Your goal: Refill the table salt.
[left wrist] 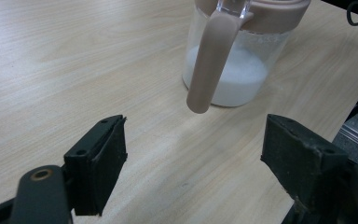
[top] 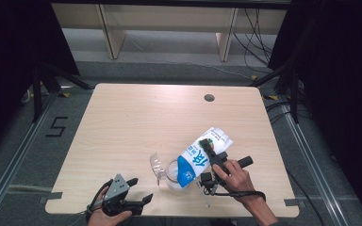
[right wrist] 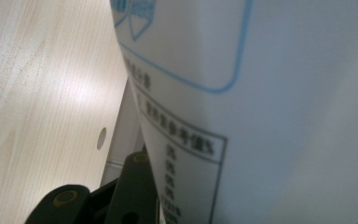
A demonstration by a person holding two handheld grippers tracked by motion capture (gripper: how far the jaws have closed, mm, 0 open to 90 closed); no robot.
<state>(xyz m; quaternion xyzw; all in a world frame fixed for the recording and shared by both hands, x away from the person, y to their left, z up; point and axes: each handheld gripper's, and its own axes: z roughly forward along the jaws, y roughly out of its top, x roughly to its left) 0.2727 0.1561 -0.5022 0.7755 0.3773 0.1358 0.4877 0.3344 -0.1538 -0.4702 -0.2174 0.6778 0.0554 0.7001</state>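
left gripper: black jaws, grey three-cornered plate on top | right gripper: black, looping cable, brass-ish rivets | bare forearms, no sleeves

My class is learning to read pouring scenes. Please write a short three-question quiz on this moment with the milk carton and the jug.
1. True or false: the white and blue milk carton stands upright on the pale wooden table.
2. What does the clear plastic jug with a pinkish-brown handle hold?
A. white liquid
B. orange juice
C. nothing
3. Which tool has open jaws with nothing between them?

Key:
1. False: the right tool holds it tilted, top end down over the jug.
2. A.
3. The left tool, near the table's front edge.
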